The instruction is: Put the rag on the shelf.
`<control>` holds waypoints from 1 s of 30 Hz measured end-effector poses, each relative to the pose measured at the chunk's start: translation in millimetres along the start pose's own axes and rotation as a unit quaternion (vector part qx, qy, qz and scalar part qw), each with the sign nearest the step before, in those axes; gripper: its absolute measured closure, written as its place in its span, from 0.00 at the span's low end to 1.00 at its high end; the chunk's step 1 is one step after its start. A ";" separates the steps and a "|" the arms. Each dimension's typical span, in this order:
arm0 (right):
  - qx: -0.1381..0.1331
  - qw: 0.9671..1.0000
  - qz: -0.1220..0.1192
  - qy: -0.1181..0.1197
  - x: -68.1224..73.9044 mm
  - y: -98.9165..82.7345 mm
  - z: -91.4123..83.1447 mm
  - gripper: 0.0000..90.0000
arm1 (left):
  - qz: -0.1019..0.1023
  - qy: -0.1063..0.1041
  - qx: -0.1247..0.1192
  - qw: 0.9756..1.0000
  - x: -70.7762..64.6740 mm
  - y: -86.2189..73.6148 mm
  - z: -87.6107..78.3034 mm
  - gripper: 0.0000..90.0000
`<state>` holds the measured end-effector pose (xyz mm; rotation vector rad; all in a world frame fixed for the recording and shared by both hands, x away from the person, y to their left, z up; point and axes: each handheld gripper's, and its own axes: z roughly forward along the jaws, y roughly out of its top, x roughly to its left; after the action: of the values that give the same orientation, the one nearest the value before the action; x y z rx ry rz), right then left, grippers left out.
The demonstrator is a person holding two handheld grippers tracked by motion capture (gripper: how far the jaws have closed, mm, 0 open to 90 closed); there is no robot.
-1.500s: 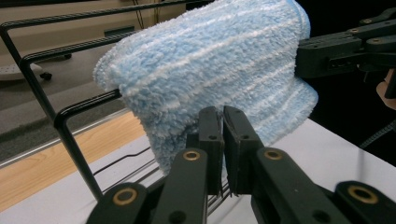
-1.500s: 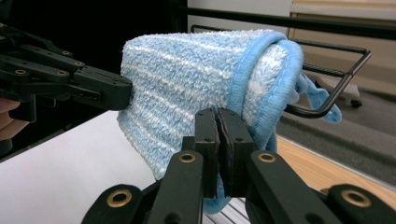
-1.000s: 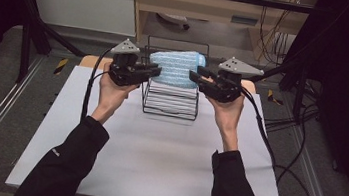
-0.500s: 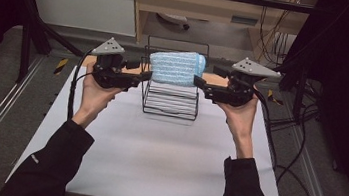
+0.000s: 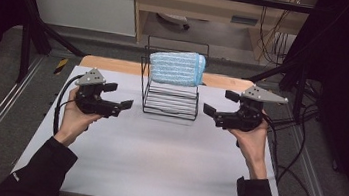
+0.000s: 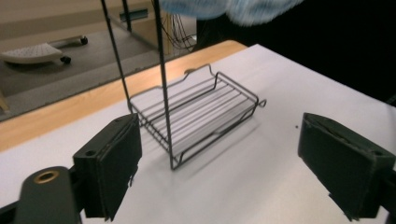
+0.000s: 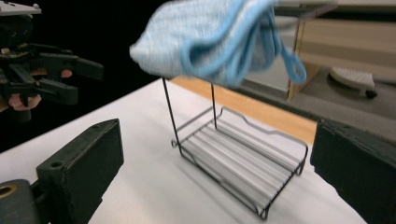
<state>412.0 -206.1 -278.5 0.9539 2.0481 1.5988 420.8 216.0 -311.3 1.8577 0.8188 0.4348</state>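
Blue cloth (image 5: 176, 67) lies draped long-ways over the top of the wire rack (image 5: 170, 100) on the counter (image 5: 154, 161), between the left hand-held gripper (image 5: 118, 96) and right hand-held gripper (image 5: 221, 106), both just opened wide, empty, about equally near.

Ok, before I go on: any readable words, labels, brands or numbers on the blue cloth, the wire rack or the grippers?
None can be read.
Folded light-blue cloth: no label shows.
Black wire rack: bare wire, no markings.
Small white mark on the dark sleeve cuff: too small to read.
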 end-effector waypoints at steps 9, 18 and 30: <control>0.031 0.999 0.012 0.009 -4.1 -49.8 -5.2 0.01 | -0.009 0.006 0.017 1.000 5.6 -53.9 -8.0 0.12; 0.061 0.998 0.025 0.021 -7.8 -101.9 -7.7 0.01 | -0.005 0.018 0.057 0.998 6.7 -105.2 -13.6 0.12; 0.092 0.995 0.048 0.006 -27.0 -163.9 -26.8 0.01 | -0.031 0.026 0.081 0.996 18.8 -149.6 -23.2 0.12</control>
<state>367.2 -264.5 -429.8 1.1243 2.2180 1.4853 368.7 282.5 -438.3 1.9698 0.9694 0.3893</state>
